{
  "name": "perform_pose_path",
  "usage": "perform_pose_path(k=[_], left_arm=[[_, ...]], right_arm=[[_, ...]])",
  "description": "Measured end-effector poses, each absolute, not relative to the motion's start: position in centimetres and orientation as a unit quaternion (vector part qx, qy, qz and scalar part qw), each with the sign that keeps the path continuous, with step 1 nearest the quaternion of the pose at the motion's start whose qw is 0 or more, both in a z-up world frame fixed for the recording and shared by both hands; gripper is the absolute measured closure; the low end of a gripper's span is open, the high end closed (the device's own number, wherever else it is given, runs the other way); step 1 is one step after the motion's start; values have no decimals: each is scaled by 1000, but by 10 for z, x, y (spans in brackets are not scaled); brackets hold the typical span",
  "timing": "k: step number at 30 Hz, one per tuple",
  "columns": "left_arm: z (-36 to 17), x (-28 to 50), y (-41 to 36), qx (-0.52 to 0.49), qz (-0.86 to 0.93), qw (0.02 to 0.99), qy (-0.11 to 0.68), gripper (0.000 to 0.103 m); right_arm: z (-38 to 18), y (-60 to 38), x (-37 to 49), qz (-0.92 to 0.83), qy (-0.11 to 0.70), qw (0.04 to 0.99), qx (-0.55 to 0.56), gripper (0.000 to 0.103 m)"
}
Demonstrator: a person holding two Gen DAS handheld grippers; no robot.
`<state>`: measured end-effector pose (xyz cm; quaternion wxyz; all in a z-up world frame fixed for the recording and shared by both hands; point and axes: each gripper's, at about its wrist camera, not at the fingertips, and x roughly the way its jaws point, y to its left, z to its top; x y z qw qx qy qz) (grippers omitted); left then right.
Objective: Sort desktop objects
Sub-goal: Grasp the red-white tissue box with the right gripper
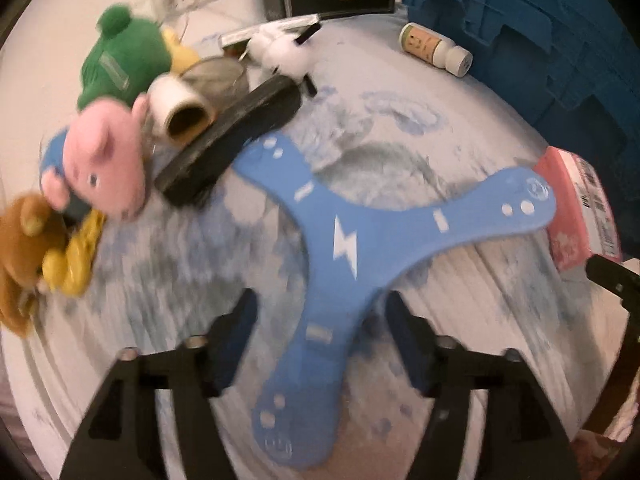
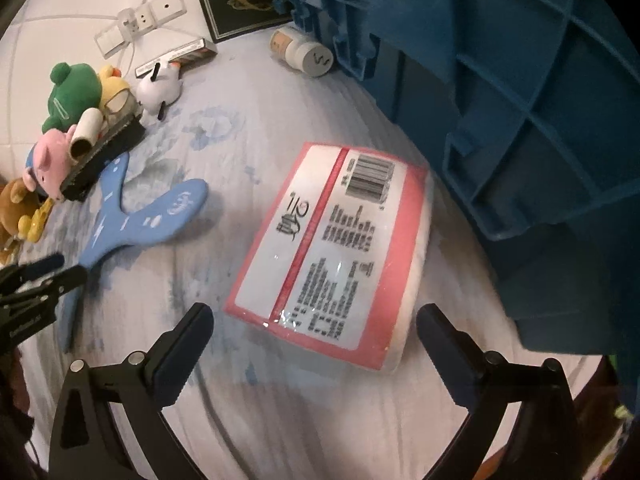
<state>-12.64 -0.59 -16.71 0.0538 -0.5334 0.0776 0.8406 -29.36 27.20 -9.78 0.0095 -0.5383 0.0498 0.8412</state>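
A blue three-armed boomerang (image 1: 344,240) lies flat on the pale cloth; its near arm runs between the fingers of my open left gripper (image 1: 320,320), which has not closed on it. It also shows in the right wrist view (image 2: 132,216), with the left gripper (image 2: 60,270) over its near arm. A pink-and-white wrapped pack (image 2: 336,248) lies just ahead of my open, empty right gripper (image 2: 316,332); its edge shows in the left wrist view (image 1: 576,204).
A blue plastic crate (image 2: 520,100) stands at the right. A small bottle (image 1: 436,48) lies beside it. At the left are a pink pig plush (image 1: 104,160), green frog plush (image 1: 120,60), brown bear (image 1: 24,248), black brush (image 1: 232,140), tape roll (image 1: 180,108) and white plush (image 2: 158,88).
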Motion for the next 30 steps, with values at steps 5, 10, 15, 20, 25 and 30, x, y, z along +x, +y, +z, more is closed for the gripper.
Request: perform_pose_path(k=[5, 10, 15, 20, 25, 30], left_arm=[[-190, -153, 16, -550, 827, 60, 101, 30], [-195, -167, 17, -547, 833, 54, 71, 25], [-192, -168, 22, -541, 836, 70, 51, 52], [-177, -159, 19, -530, 844, 71, 41, 63], [-148, -153, 11, -499, 864, 67, 26, 85], [-109, -140, 9, -463, 884, 66, 11, 95]], right_arm=[[-101, 275, -299, 836, 54, 11, -546, 0], [-108, 279, -306, 830, 63, 21, -554, 0], [-116, 281, -317, 827, 65, 37, -557, 0], [-120, 282, -322, 827, 54, 43, -558, 5], [-99, 268, -311, 845, 31, 14, -534, 8], [-58, 249, -294, 870, 11, -28, -493, 8]])
